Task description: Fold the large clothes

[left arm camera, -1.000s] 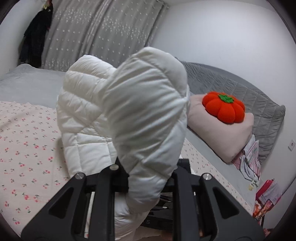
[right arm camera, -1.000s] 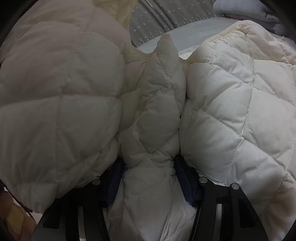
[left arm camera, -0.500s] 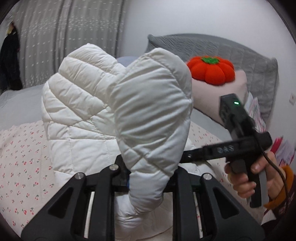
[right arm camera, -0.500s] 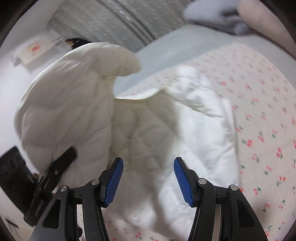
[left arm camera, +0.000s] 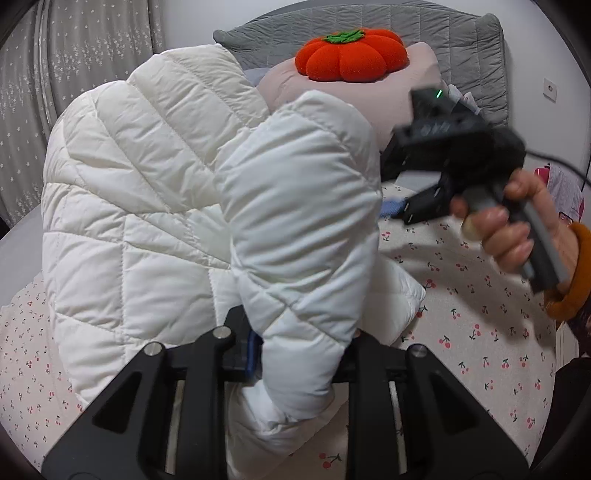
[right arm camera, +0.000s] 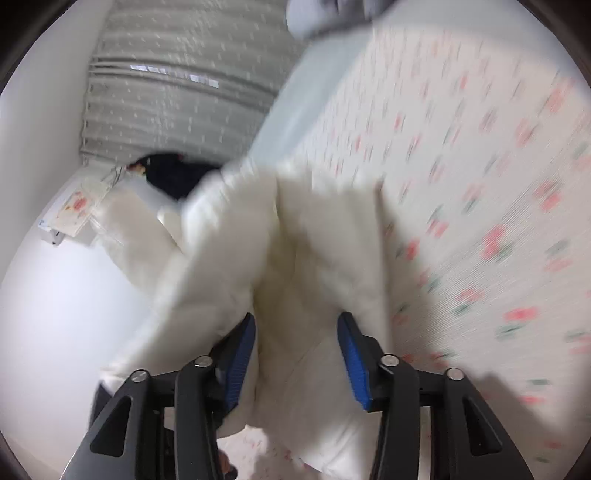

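Left wrist view has the left gripper (left arm camera: 299, 354) clamped on a fold of the white quilted jacket (left arm camera: 166, 206), its jaws narrow with the padded fabric bulging out above and below the fingers. The jacket hangs lifted over the cherry-print bedsheet (left arm camera: 480, 314), and part of it trails down onto the sheet under the gripper. A second ago the jacket filled this view against the wall and pillow alone; now the right gripper (left arm camera: 391, 206) shows to the right of the jacket, held in the right hand (left arm camera: 517, 229), blurred, with a blue fingertip near the jacket's edge. Half a second ago that gripper sat lower and farther from the fabric. The orange pumpkin cushion (left arm camera: 351, 55) on the pink pillow (left arm camera: 417, 70) now sits near the top middle of the frame, against the grey headboard (left arm camera: 424, 22), where before it lay off to the right.

Right wrist view is smeared by motion. The right gripper (right arm camera: 295, 350) has its jaws wide apart, blue pads (right arm camera: 242, 354) standing either side of a ridge of jacket (right arm camera: 288, 240) without pinching it. A second ago these jaws were shut on the fabric; half a second ago they were already open, with the jacket farther off. Grey curtains (right arm camera: 177, 92) and a dark garment (right arm camera: 173, 173) show beyond
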Demonstrator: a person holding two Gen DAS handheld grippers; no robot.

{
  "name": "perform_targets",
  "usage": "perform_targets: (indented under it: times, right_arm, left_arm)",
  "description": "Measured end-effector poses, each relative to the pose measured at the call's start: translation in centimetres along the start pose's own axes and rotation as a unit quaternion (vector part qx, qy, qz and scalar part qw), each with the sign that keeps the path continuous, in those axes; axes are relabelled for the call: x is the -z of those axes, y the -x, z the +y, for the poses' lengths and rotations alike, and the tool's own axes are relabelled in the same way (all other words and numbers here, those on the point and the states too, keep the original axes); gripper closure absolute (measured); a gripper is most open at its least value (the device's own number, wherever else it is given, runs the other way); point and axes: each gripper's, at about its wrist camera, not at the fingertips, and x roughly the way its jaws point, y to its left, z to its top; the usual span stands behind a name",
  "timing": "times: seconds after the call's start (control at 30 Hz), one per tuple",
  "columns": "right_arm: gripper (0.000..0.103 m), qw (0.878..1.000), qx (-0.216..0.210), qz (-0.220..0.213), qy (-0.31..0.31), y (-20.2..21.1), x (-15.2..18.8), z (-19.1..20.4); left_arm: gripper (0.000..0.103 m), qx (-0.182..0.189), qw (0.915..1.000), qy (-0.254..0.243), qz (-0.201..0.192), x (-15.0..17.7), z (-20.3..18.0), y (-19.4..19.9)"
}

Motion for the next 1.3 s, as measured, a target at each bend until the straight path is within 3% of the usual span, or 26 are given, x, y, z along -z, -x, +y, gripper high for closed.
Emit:
perform_targets:
  times: [0.1, 0.23, 0.3, 0.37, 0.47, 0.53, 0.6, 0.7, 0.77, 0.87, 0.97, 1.03, 1.1, 1.23, 1.3]
  right_arm:
    - [0.051, 0.992, 0.035, -0.038, 0.114, 2.2, -0.1, 5.3]
    - [0.051, 0.969, 0.019, -0.074, 0.236, 4.3, 0.7, 12.5]
    - [0.051, 0.959, 0.019, -0.06, 0.278, 2.1, 0.3, 15.7]
    - [0.052, 0.957, 0.051, -0.042, 0.282, -1.1, -1.5, 16.2]
    - [0.054, 0.961, 0.103, -0.001, 0.256, -5.8, -2.2, 14.5]
    - [0.058, 0.959, 0.144, 0.03, 0.241, -8.4, -2.0, 12.0]
    - [0.06, 0.955, 0.18, 0.05, 0.232, -10.2, -1.6, 9.0]
    - [0.059, 0.964, 0.164, 0.047, 0.206, -9.4, -0.7, 6.9]
    - [0.059, 0.968, 0.152, 0.045, 0.196, -8.5, -0.5, 6.0]
    - [0.059, 0.963, 0.162, 0.045, 0.21, -8.0, 0.1, 6.8]
    - [0.058, 0.954, 0.18, 0.044, 0.235, -9.0, -1.0, 8.0]
    - [0.058, 0.949, 0.189, 0.041, 0.25, -8.9, -0.7, 8.5]
    - [0.058, 0.946, 0.192, 0.039, 0.258, -8.1, 0.1, 9.2]
    - [0.057, 0.946, 0.186, 0.034, 0.264, -7.9, 0.3, 8.5]
    - [0.057, 0.947, 0.181, 0.033, 0.264, -8.1, 0.3, 7.7]
  left_arm:
    - [0.076, 0.005, 1.0, 0.0, 0.004, 0.4, -0.1, 0.1]
    - [0.075, 0.002, 0.9996, -0.021, 0.016, 0.7, -0.8, -0.1]
    - [0.075, -0.004, 0.9993, -0.033, 0.018, 0.8, -1.2, 0.1]
    - [0.073, -0.007, 0.999, -0.039, 0.019, 0.6, -1.3, 0.3]
    - [0.06, -0.023, 0.9974, -0.065, 0.023, 0.7, -2.2, 1.1]
    - [0.049, -0.009, 0.9962, -0.081, 0.031, 0.5, -2.5, 2.2]
    - [0.046, 0.01, 0.9959, -0.083, 0.032, 0.6, -2.2, 3.9]
    - [0.046, 0.022, 0.9976, -0.063, 0.017, 0.1, -0.3, 6.5]
    - [0.046, 0.024, 0.9994, -0.023, -0.002, -1.3, 2.3, 7.9]
    - [0.046, 0.008, 0.9986, 0.041, -0.032, -4.0, 6.2, 8.3]
    - [0.046, -0.026, 0.9966, 0.072, -0.029, -6.9, 8.5, 5.5]
    - [0.062, -0.059, 0.9948, 0.08, -0.02, -8.2, 9.5, 3.0]
    - [0.068, -0.078, 0.9923, 0.096, -0.005, -9.2, 10.2, 0.3]
    - [0.068, -0.087, 0.9868, 0.133, 0.032, -9.1, 12.5, -3.8]
    - [0.068, -0.098, 0.9835, 0.132, 0.075, -8.1, 13.0, -6.7]
